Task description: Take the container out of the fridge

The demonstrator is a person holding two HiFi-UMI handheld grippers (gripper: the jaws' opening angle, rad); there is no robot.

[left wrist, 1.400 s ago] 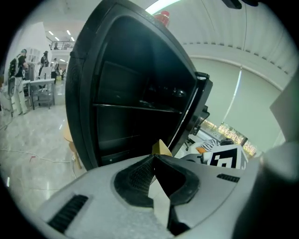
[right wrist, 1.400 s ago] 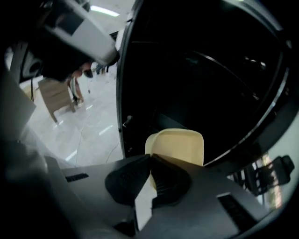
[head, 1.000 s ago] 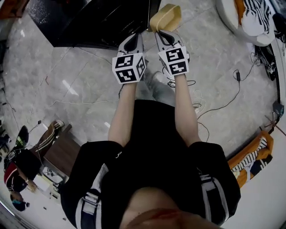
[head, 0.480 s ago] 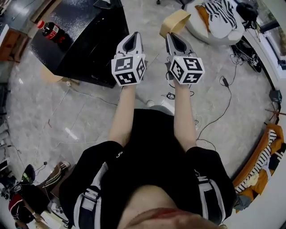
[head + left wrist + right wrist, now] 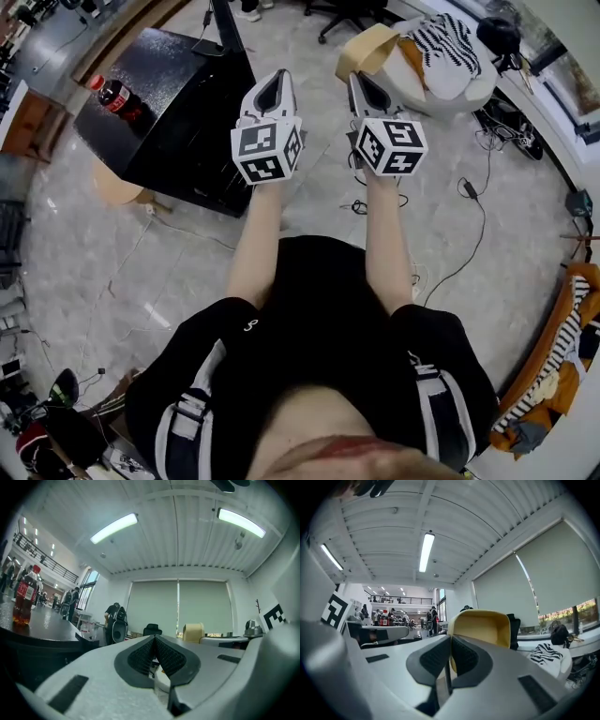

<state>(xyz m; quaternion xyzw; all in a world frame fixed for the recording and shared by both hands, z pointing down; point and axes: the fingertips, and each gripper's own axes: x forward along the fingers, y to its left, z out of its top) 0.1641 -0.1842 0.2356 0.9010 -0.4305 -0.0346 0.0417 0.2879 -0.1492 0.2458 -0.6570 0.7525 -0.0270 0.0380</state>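
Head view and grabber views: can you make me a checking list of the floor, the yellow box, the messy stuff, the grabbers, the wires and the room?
Surface: grey marbled floor; black table at the front left.
Job's things: yellow container held in the air; no fridge seen.
Clutter: cola bottle upright on the table; striped cloth on a white seat.
Grippers: left gripper shut, nothing between its jaws; right gripper shut on the container's wall.
Cables: black cables loose on the floor, to the right.
Surroundings: people far off; ceiling lights.
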